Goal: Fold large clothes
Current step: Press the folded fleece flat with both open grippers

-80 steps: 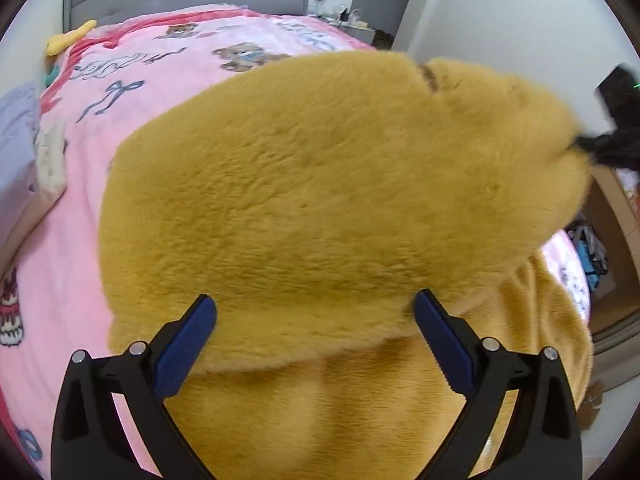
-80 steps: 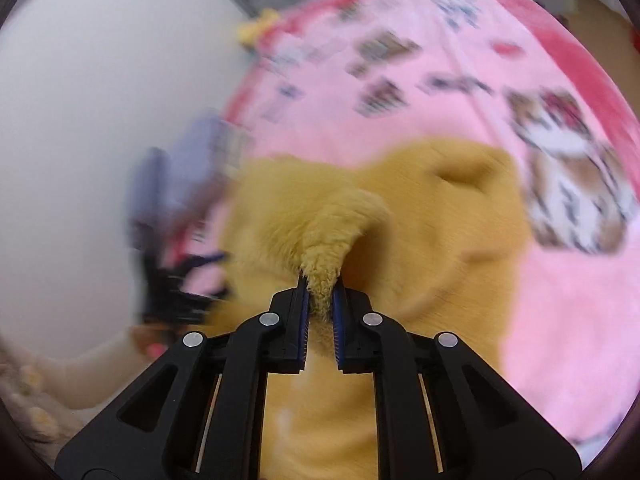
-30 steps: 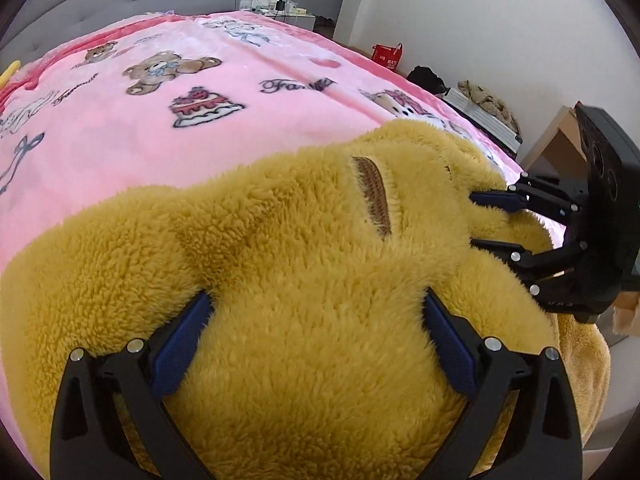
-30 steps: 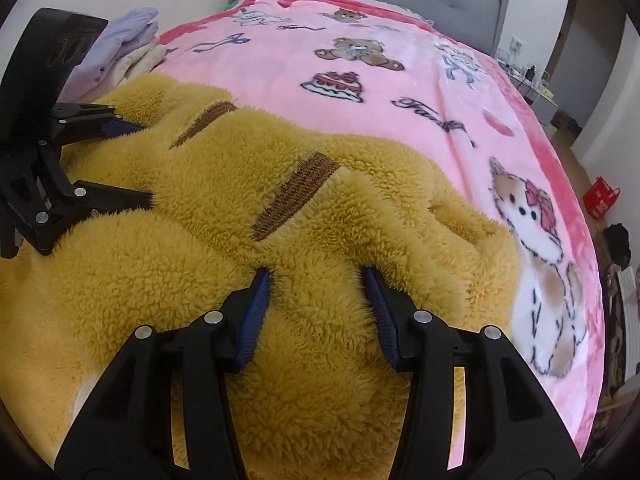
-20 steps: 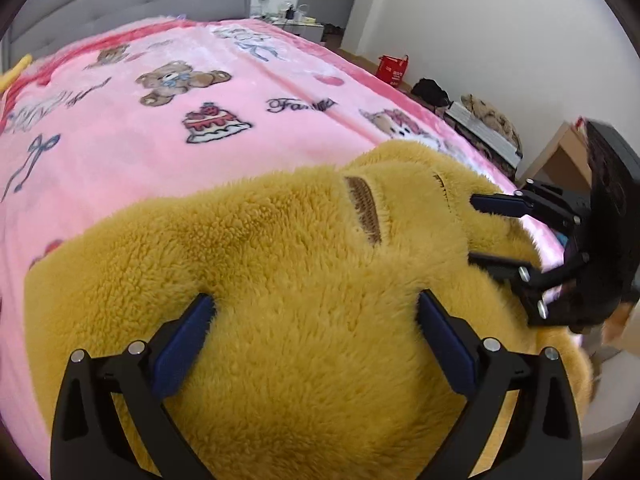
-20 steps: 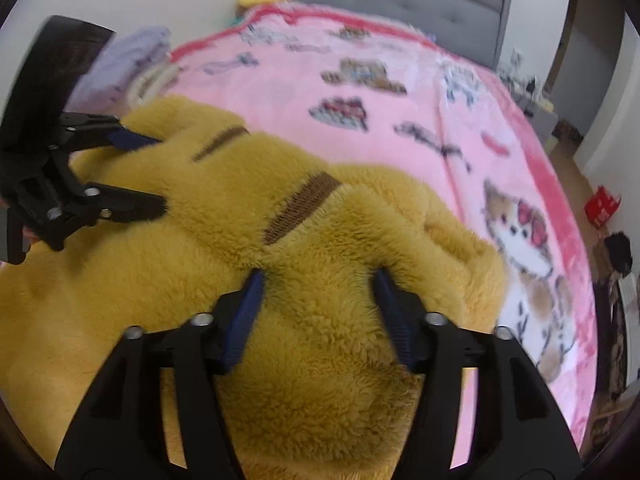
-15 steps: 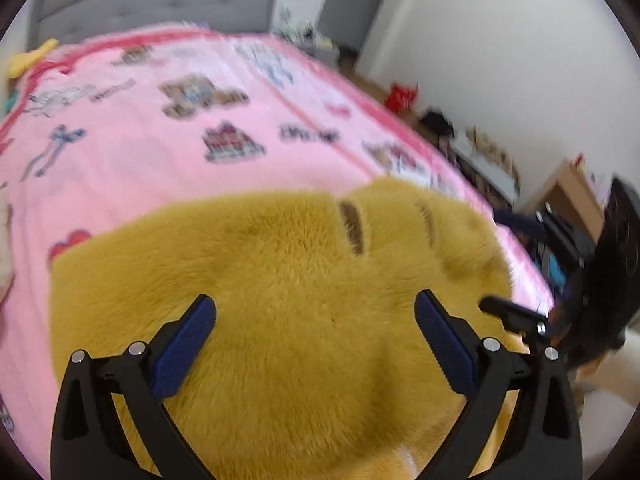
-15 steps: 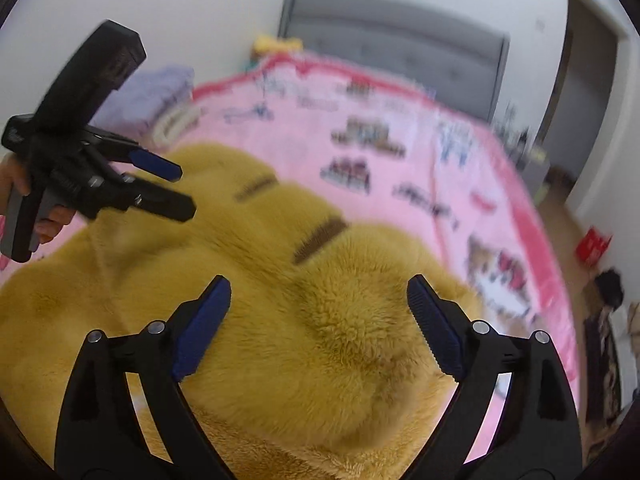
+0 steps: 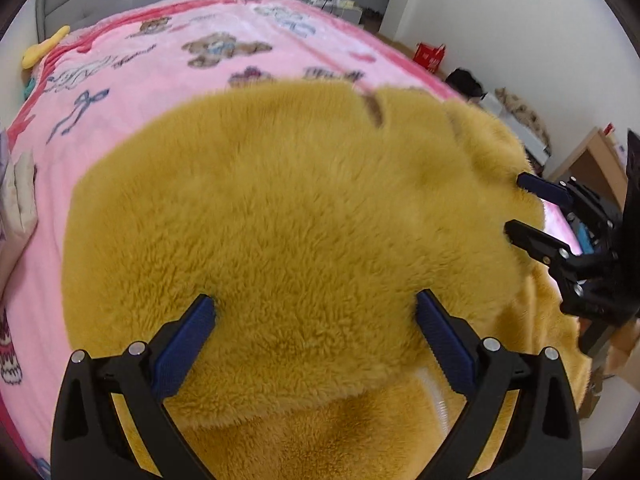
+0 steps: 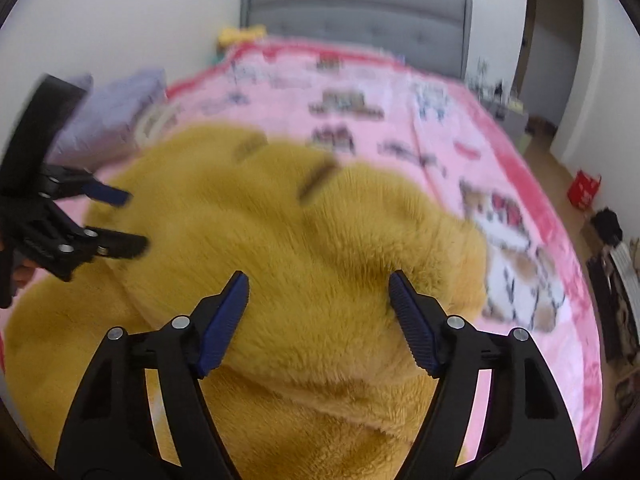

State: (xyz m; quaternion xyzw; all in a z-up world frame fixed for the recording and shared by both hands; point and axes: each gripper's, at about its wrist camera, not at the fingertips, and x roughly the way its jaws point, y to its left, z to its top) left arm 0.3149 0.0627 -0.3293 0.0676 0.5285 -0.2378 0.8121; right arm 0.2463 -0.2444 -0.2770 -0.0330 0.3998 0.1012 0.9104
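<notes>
A large fluffy mustard-yellow garment (image 9: 288,208) lies folded over in a thick mound on the pink bed; it also fills the right wrist view (image 10: 304,248), with two short brown stripes near its far edge. My left gripper (image 9: 314,312) is open, its blue pads wide apart just over the near fold. It also shows at the left of the right wrist view (image 10: 120,220). My right gripper (image 10: 318,284) is open and empty over the garment's near edge. It also shows at the right of the left wrist view (image 9: 516,204), open at the garment's right edge.
The bed has a pink blanket (image 9: 132,64) printed with bears and bows, and a grey headboard (image 10: 352,4). Folded lilac and cream clothes (image 10: 112,120) lie at the bed's left side. A red bag (image 10: 584,190) and dark items sit on the floor at right.
The right gripper let go of the garment's tip and opened wide. Both grippers have drawn back and up from the mound, which now lies folded over itself.
</notes>
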